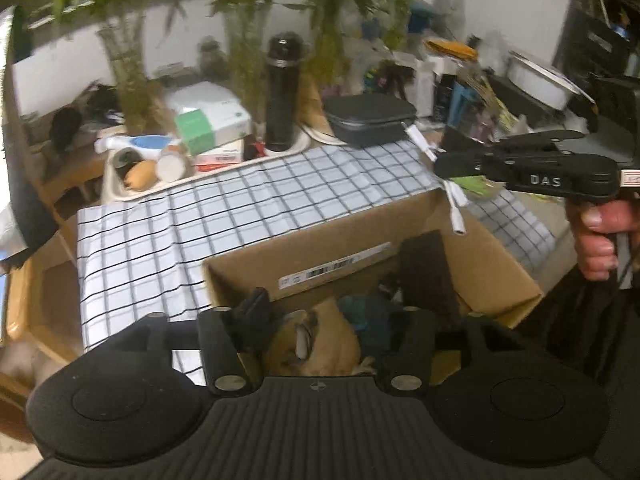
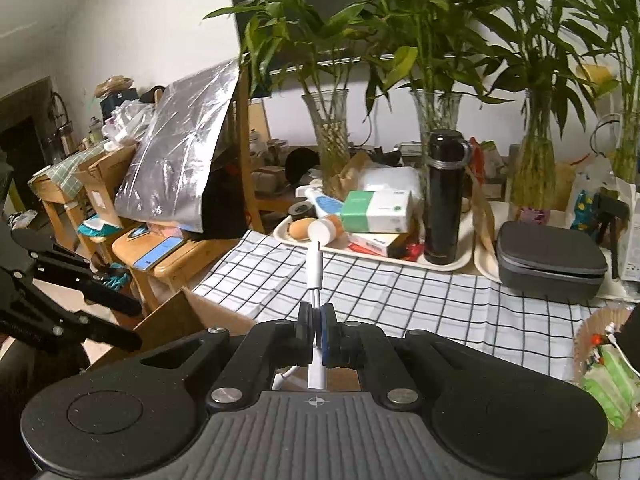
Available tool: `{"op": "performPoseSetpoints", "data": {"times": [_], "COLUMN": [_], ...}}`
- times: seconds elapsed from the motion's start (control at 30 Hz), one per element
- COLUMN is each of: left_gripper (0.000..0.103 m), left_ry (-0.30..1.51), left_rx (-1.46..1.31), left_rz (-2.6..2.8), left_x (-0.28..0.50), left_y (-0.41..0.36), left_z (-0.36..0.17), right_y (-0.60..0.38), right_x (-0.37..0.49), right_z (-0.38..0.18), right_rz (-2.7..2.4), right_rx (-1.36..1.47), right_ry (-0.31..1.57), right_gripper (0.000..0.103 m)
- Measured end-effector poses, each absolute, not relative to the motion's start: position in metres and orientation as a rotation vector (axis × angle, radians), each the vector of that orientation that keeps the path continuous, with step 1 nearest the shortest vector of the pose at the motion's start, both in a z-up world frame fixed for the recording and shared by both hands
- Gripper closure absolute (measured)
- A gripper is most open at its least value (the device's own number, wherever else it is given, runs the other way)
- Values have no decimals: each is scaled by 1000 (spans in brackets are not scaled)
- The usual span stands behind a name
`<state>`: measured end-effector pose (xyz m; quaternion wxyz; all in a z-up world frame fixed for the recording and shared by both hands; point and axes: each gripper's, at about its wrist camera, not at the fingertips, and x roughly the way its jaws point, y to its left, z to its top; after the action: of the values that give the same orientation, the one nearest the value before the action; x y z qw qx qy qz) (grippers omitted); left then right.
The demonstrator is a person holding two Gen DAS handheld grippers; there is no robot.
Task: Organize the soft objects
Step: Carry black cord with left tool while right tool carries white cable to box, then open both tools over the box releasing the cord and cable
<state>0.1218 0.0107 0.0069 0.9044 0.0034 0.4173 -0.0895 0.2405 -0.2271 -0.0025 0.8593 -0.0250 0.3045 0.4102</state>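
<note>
R gripper (image 2: 318, 334) clamped on white adapter cable (image 2: 314, 276), L gripper (image 1: 336, 320) spread wide w/ fingers inside cardboard box (image 1: 480, 224), plush toy (image 1: 316, 344) betw. them

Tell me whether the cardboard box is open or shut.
Open. The cardboard box has its top flaps up, and a tan plush and teal fabric show inside.
</note>
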Motion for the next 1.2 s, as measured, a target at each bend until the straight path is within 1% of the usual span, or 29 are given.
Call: {"op": "performPoseSetpoints", "data": {"times": [0.17,0.3,0.37,0.47,0.53,0.57,0.6,0.67,0.7,0.73,0.77,0.8,0.87,1.0,1.07,1.2], "left_gripper": [44,39,37,36,33,31,31,29,28,26,22,20,19,3,0,0], "left_ry": [831,802,787,762,749,743,737,732,731,734,738,737,719,718,736,763], "left_rx": [18,0,-19,-57,-69,-74,-75,-68,-64,-62,-57,-53,-47,-37,-44,-58], "left_rz": [-108,-77,-70,-53,-39,-29,-20,-2,12,29,47,59,75,91,81,72], "left_x": [102,90,85,79,76,74,72,69,69,69,68,68,65,63,62,58], "left_y": [8,5,5,6,6,6,6,6,6,5,5,4,3,2,2,2], "left_z": [0,1,1,1,1,1,2,2,3,4,5,6,8,7,5,-1], "right_y": [-218,-212,-209,-200,-190,-185,-183,-185,-187,-190,-193,-196,-202,-214,-221,-233], "right_x": [230,221,216,211,205,201,198,193,191,189,187,185,180,171,165,152], "right_z": [-4,-7,-8,-15,-20,-21,-21,-19,-17,-16,-15,-15,-15,-15,-16,-15], "right_rz": [886,905,918,957,955,943,933,904,896,886,870,847,810,744,713,655], "right_rx": [-75,-86,-88,-93,-134,-168,-184,-184,-177,-169,-163,-165,-172,-172,-171,-176], "right_ry": [650,663,670,726,747,743,736,710,696,688,686,685,680,674,682,687], "right_gripper": [97,97,97,96,89,71,39,10,6,5,2,0,0,0,0,0]}}
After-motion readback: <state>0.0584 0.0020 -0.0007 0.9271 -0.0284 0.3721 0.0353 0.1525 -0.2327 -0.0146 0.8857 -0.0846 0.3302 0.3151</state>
